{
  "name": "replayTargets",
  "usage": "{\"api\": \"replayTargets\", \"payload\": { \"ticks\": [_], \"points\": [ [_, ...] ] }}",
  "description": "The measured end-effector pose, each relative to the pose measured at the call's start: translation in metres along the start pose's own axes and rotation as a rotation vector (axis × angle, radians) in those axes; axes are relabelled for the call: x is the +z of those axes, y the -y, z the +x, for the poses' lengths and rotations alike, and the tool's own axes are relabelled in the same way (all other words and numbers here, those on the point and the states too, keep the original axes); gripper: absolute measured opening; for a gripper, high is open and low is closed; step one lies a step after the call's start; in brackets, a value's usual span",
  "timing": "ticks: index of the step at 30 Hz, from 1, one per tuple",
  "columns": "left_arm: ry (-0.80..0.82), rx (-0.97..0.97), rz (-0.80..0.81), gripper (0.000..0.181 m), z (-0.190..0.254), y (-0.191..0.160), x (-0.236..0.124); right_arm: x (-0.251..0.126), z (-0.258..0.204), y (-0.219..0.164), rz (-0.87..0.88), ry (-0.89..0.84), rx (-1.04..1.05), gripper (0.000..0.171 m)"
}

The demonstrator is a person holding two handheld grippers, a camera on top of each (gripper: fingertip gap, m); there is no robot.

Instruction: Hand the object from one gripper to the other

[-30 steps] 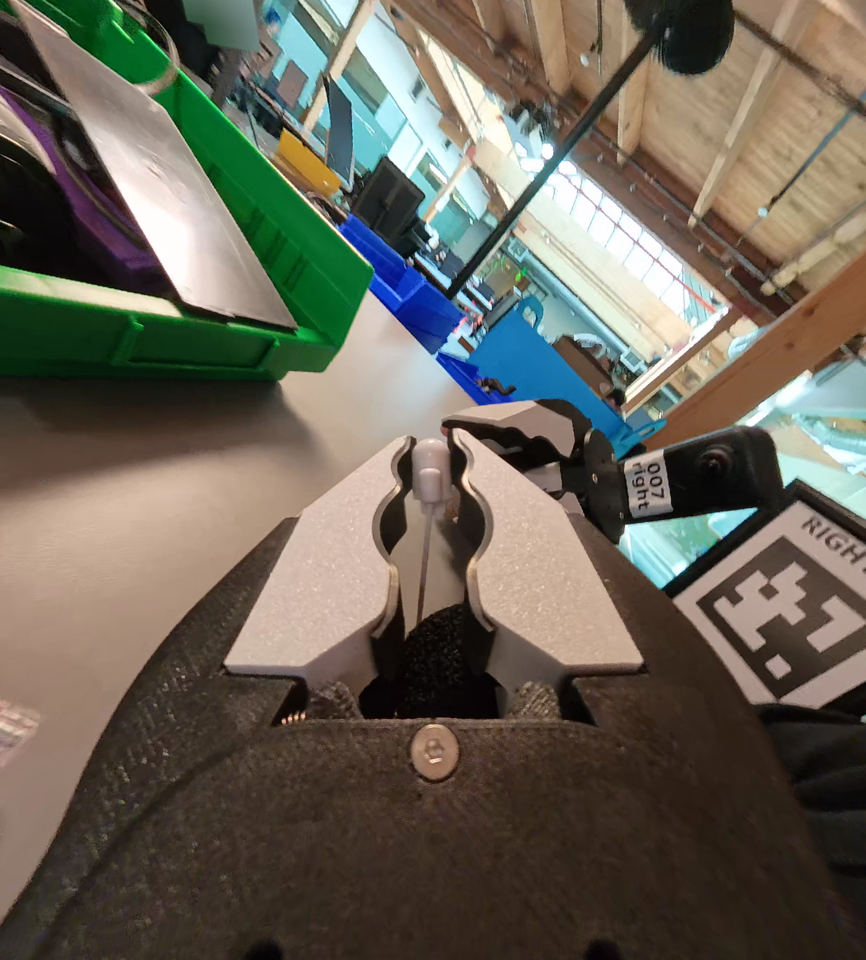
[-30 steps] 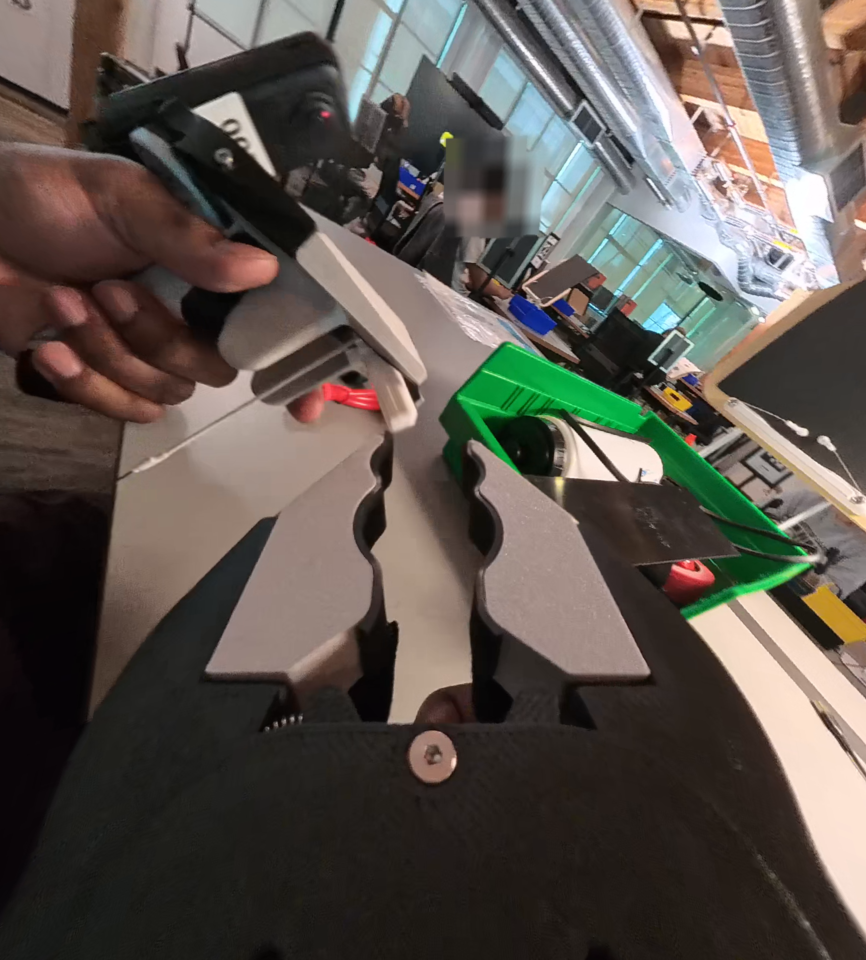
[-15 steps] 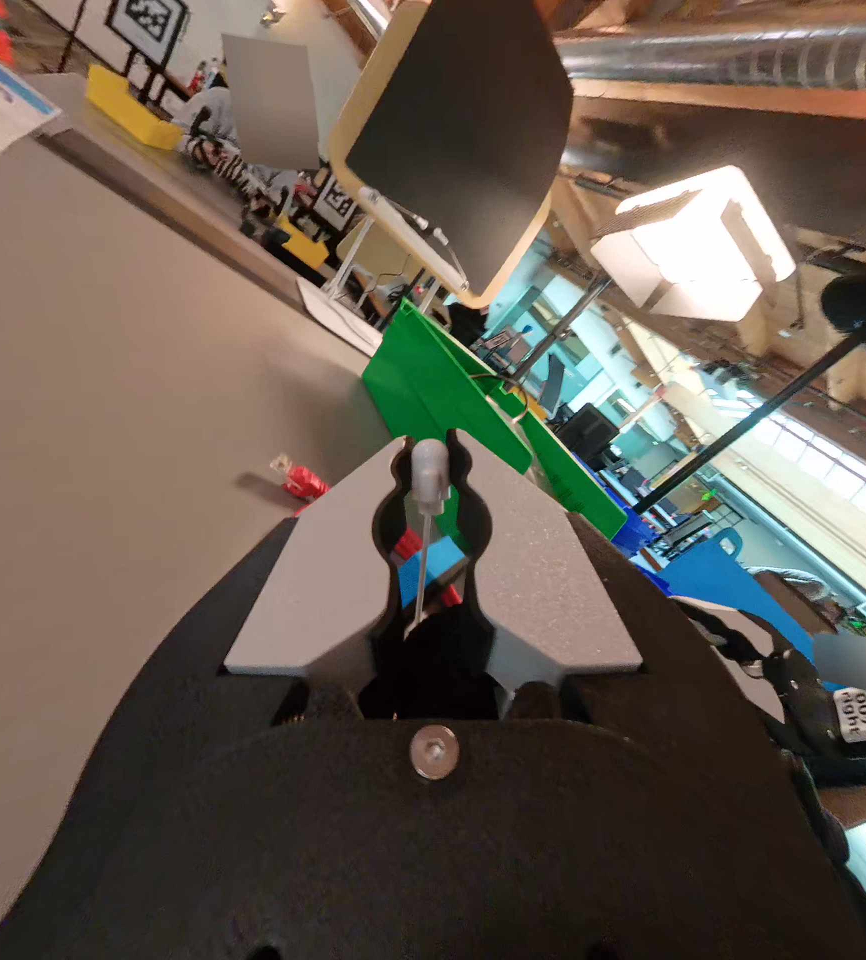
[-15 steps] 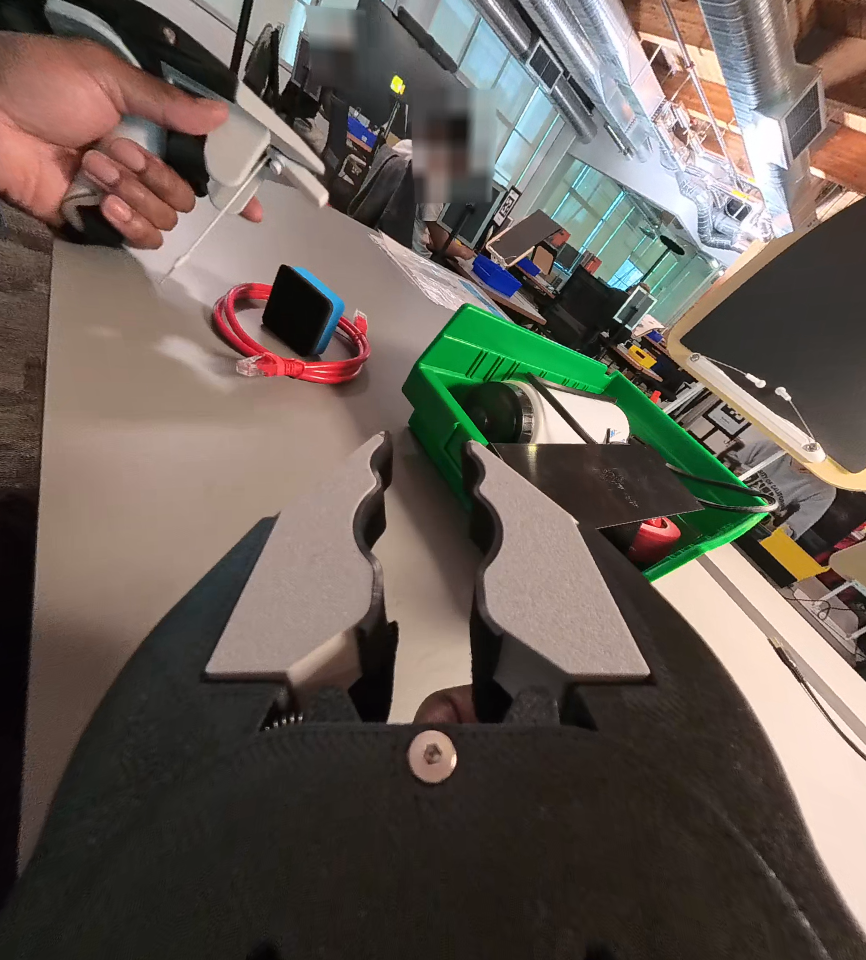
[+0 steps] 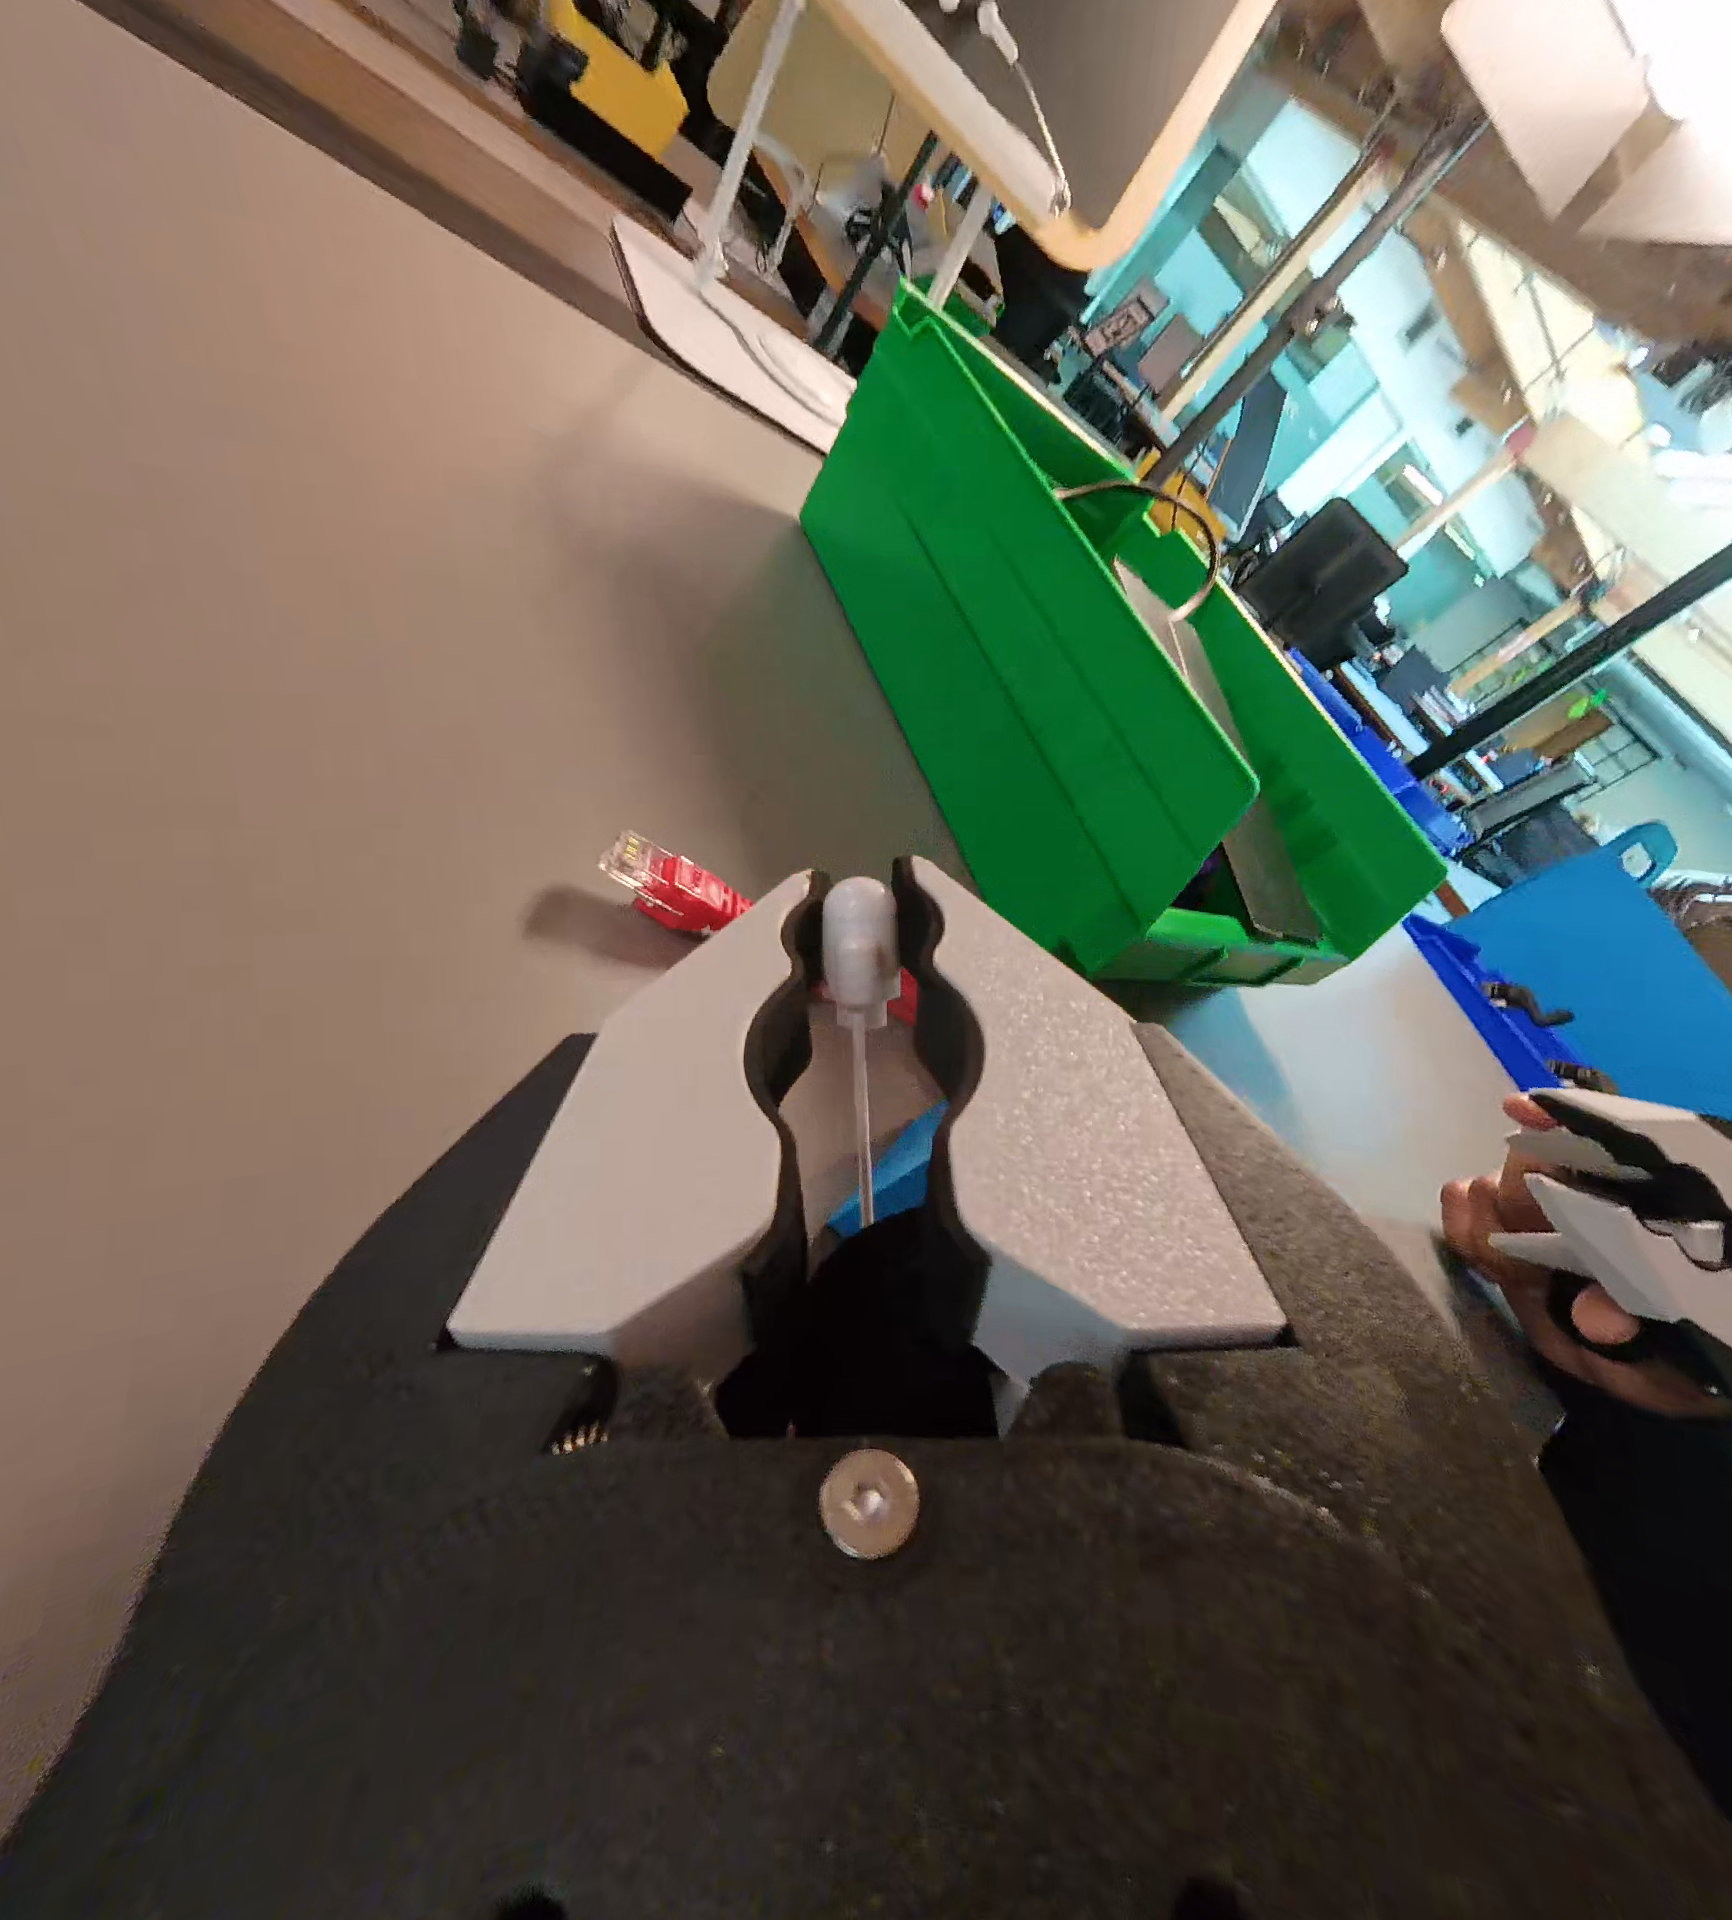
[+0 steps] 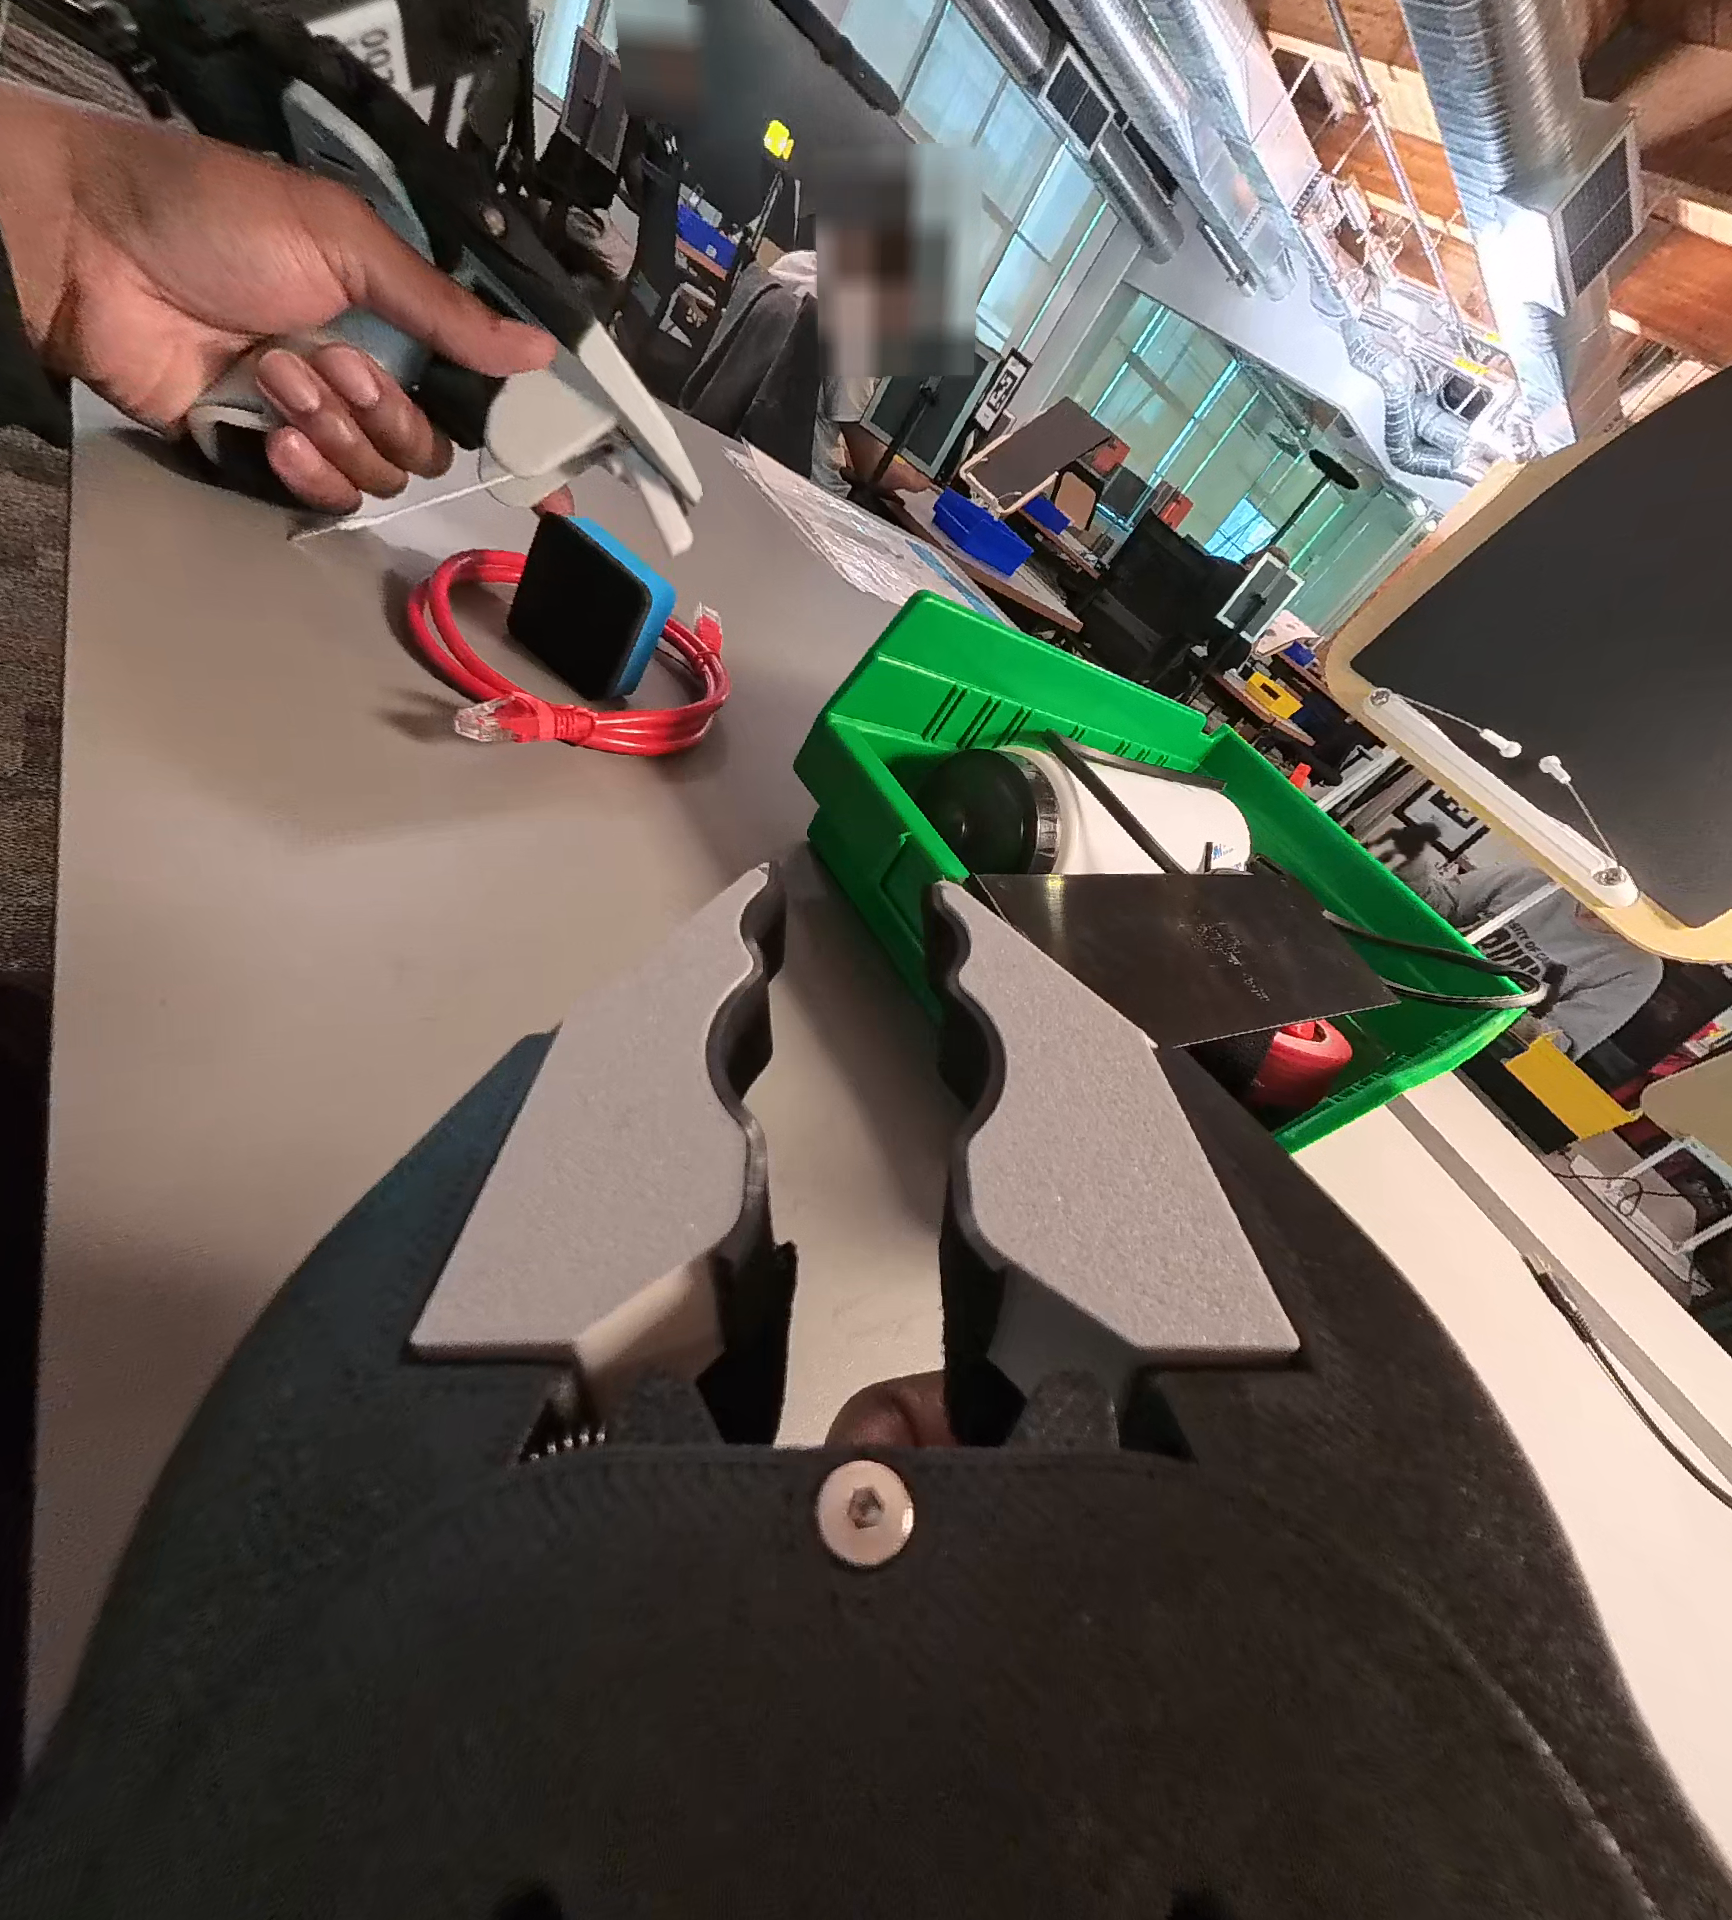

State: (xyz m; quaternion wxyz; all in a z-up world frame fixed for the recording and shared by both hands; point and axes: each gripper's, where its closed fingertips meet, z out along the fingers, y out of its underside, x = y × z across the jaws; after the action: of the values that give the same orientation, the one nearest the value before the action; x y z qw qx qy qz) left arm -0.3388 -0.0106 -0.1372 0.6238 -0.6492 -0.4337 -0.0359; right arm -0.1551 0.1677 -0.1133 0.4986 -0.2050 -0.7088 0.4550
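Left wrist view: my left gripper (image 5: 860,914) has its jaws closed on the white bulb end of a thin white probe (image 5: 854,951), whose fine stem runs straight back between the jaws toward the camera, along their length. Below lie the grey table (image 5: 218,623), a red cable plug (image 5: 670,883) and the green bin (image 5: 1028,727). My right gripper (image 5: 1527,1195) sits low at the right edge, well apart.

Right wrist view: my right gripper (image 6: 857,904) has its jaws parted and empty, aimed over the table (image 6: 249,935) toward the green bin (image 6: 955,665). The left gripper (image 6: 675,499) is up to the left, above the red cable (image 6: 571,717) and blue-edged black block (image 6: 587,608); the probe's stem (image 6: 394,509) trails out behind it. I judge I'd have to swing left to meet it.
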Motion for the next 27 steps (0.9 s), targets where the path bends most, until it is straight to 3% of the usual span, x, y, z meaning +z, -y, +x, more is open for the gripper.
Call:
{"api": "replayTargets", "payload": {
  "ticks": [9,15,27],
  "points": [
    [0.015,0.016,0.026,0.046,0.001,0.0,-0.006,-0.001,0.003,-0.001,-0.009,-0.017,0.008,0.027],
    [-0.019,-0.007,0.201,0.049,0.005,0.019,-0.029,-0.001,0.015,-0.006,-0.033,-0.07,0.039,0.027],
    [-0.03,0.002,0.208,0.05,0.007,0.019,-0.031,-0.013,0.057,-0.015,-0.046,-0.25,0.184,0.027]
  ]
}}
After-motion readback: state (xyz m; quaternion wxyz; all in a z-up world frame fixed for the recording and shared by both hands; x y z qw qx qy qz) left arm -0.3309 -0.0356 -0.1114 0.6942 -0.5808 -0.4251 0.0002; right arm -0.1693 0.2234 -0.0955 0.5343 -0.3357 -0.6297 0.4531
